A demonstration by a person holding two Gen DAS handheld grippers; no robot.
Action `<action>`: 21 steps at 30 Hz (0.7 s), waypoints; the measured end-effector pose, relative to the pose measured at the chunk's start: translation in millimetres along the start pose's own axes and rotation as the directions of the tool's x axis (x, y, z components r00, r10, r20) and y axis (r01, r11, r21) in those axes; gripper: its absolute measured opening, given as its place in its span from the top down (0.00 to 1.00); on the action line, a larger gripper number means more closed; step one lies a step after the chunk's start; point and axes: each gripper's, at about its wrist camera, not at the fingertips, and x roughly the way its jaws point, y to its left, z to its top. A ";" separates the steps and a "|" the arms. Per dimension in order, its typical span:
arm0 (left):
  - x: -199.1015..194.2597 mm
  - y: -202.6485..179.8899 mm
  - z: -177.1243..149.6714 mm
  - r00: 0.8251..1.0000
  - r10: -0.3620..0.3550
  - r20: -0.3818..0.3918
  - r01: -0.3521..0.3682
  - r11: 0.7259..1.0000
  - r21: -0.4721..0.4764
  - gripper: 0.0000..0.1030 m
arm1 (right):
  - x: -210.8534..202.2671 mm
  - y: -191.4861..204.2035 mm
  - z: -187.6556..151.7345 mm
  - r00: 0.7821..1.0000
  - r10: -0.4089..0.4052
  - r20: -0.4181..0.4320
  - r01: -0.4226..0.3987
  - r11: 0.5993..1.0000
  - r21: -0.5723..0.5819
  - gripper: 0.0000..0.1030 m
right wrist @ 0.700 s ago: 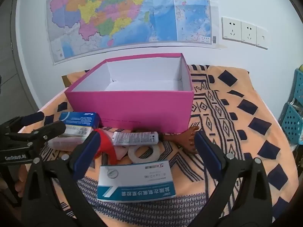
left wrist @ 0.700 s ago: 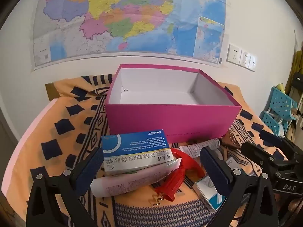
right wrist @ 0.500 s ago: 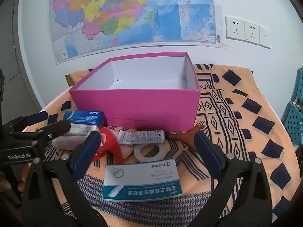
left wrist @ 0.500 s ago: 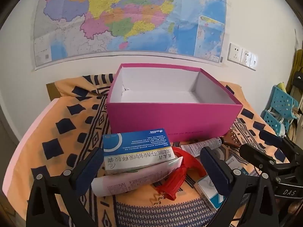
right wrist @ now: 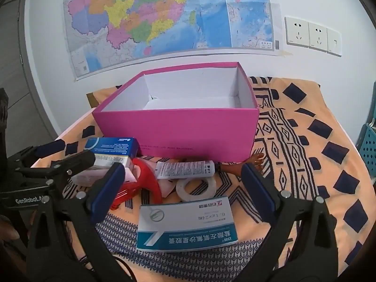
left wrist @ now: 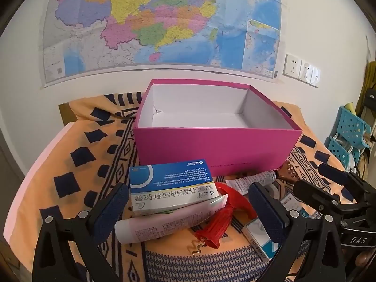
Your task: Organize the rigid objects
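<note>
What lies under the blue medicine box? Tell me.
The blue medicine box rests on a pink-white tube lying on the patterned cloth. Anything further beneath is covered.

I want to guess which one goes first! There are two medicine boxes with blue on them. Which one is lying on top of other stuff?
The blue-and-white box on the left: it rests on the pink tube. The teal-and-white box lies flat on the cloth.

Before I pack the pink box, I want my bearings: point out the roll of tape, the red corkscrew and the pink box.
roll of tape (right wrist: pixel 196 186), right wrist view, white ring face.
red corkscrew (left wrist: pixel 217 223), left wrist view, ribbed red body.
pink box (right wrist: pixel 178 129), right wrist view, front wall.
</note>
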 end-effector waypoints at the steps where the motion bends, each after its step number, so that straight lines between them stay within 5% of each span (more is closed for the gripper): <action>1: 0.7 0.3 1.0 1.000 -0.002 -0.005 0.002 1.000 -0.001 0.00 | -0.4 -0.7 -0.4 1.000 0.001 -0.001 -0.001 1.000 0.001 0.04; 21: -2.6 -0.1 1.1 1.000 -0.001 -0.001 0.001 1.000 0.000 0.00 | 0.0 -0.2 -0.3 1.000 0.028 -0.006 -0.028 1.000 0.009 0.04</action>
